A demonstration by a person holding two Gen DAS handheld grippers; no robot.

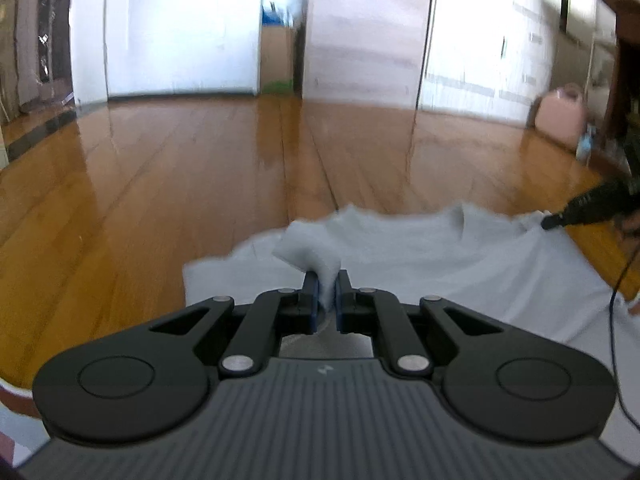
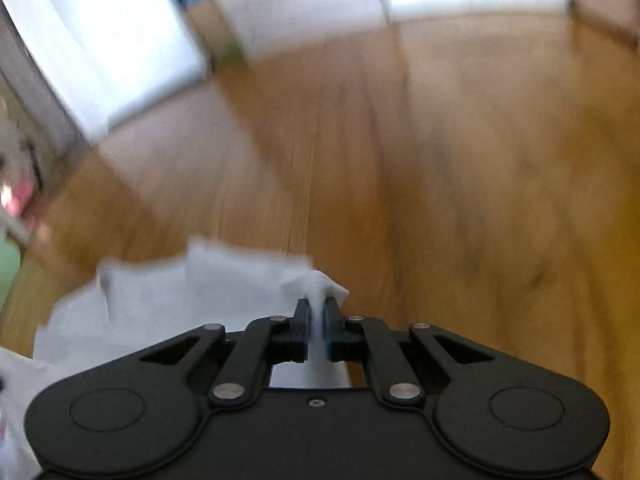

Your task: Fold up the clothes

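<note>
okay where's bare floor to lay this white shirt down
Bare wood floor runs from the white shirt ahead to the white walls. The right side is crowded: pink bag, dark furniture. Left tool and right tool each pinch the shirt.

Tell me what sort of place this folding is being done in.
Probably a room in a home. A glossy wooden plank floor runs to white walls and an open doorway, a pink bag sits by dark wood furniture, and the white garment is spread on the floor.
</note>
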